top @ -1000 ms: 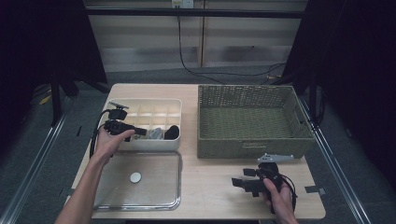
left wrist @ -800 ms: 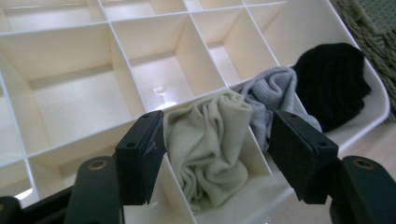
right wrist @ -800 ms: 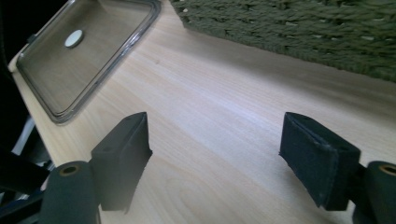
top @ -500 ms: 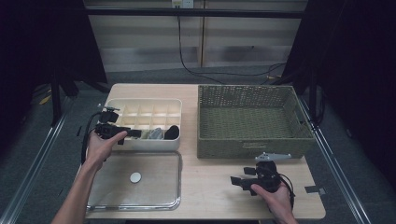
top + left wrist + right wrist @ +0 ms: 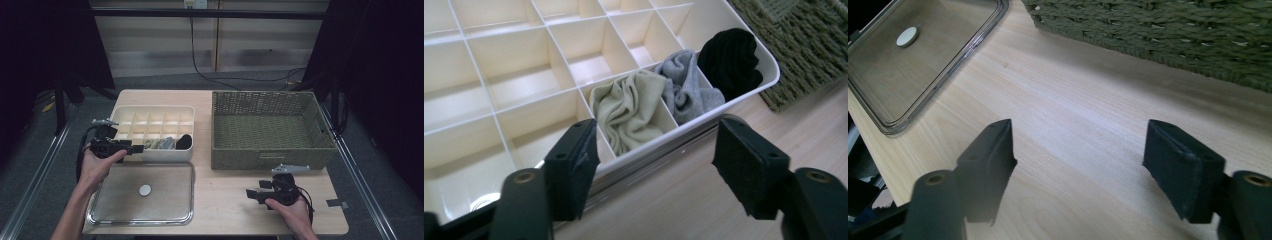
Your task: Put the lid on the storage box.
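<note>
The wooden surface (image 5: 225, 200) carries a green woven basket (image 5: 270, 130) at the right rear, its inside bare. Left of it stands a cream divided box (image 5: 152, 132), and in front of the box lies a clear lid (image 5: 142, 192) with a round white knob in its middle. In the box's front row, seen from the left gripper view, three neighbouring compartments each hold a rolled cloth: a pale green one (image 5: 626, 110), a grey one (image 5: 686, 85) and a black one (image 5: 729, 60) in the corner nearest the basket. The left tongs (image 5: 654, 160) hang just at the box's near rim, released; their jaws have just been opening, with nothing between them. The right tongs (image 5: 1080, 172) hover over bare wood in front of the basket, released too, though they have just been closing slightly on nothing.
</note>
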A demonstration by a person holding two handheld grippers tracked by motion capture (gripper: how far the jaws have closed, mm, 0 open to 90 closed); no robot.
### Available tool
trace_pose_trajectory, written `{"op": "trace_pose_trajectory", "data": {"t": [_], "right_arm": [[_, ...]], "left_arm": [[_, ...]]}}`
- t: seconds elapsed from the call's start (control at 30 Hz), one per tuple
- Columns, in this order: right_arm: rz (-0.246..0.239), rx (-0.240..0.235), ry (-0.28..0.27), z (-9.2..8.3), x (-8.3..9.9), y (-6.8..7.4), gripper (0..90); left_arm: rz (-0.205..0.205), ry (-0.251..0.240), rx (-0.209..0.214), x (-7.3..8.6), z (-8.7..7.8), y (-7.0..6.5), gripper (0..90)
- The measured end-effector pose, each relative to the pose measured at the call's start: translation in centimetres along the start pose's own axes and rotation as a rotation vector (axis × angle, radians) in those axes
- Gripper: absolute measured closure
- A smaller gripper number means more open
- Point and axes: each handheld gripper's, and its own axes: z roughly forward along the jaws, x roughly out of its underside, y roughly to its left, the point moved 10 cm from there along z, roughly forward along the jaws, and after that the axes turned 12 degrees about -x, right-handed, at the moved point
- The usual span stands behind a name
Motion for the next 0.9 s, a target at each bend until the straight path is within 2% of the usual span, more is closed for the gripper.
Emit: {"op": "trace_pose_trajectory", "data": {"t": [0.17, 0.23, 0.3, 0.33, 0.4, 0.47, 0.53, 0.6, 0.7, 0.83, 0.9], "right_arm": [[-0.016, -0.004, 0.006, 0.3, -0.1, 0.3, 31.8], [-0.016, -0.010, 0.003, 0.3, -0.3, 0.6, 32.5], [-0.017, -0.011, 0.003, 0.4, -0.4, 0.6, 34.3], [-0.015, -0.013, 0.005, 0.5, -0.4, 0.6, 34.3], [-0.017, -0.016, 0.008, 0.7, -0.6, 0.7, 34.3], [-0.025, -0.028, 0.012, 0.9, -0.7, 1.0, 34.3], [-0.030, -0.039, 0.015, 1.2, -0.8, 1.2, 34.3], [-0.031, -0.043, 0.025, 1.5, -0.9, 1.4, 35.4], [-0.036, -0.051, 0.039, 1.9, -1.1, 1.8, 36.4], [-0.046, -0.066, 0.045, 2.6, -1.5, 2.3, 36.8], [-0.053, -0.075, 0.046, 3.0, -1.8, 2.6, 36.9]], "left_arm": [[0.010, -0.018, 0.005, 0.7, -1.1, -0.6, 29.4], [-0.001, -0.025, 0.009, 1.0, -1.6, -0.7, 28.5], [0.012, -0.022, 0.014, 1.2, -1.9, -0.8, 23.4], [0.001, -0.030, 0.013, 1.4, -2.3, -0.8, 24.9], [0.007, -0.030, -0.002, 1.9, -2.5, -0.8, 30.9], [0.002, -0.024, 0.019, 2.5, -2.7, -1.1, 30.1], [0.011, -0.020, 0.003, 3.2, -3.0, -1.0, 30.8], [0.001, -0.024, 0.014, 4.1, -3.2, -1.4, 30.8], [0.009, -0.020, 0.004, 4.7, -3.2, -1.5, 30.9], [0.007, -0.013, 0.015, 5.5, -3.6, -1.9, 31.4], [0.016, -0.009, 0.000, 6.0, -3.8, -1.9, 31.4]]}}
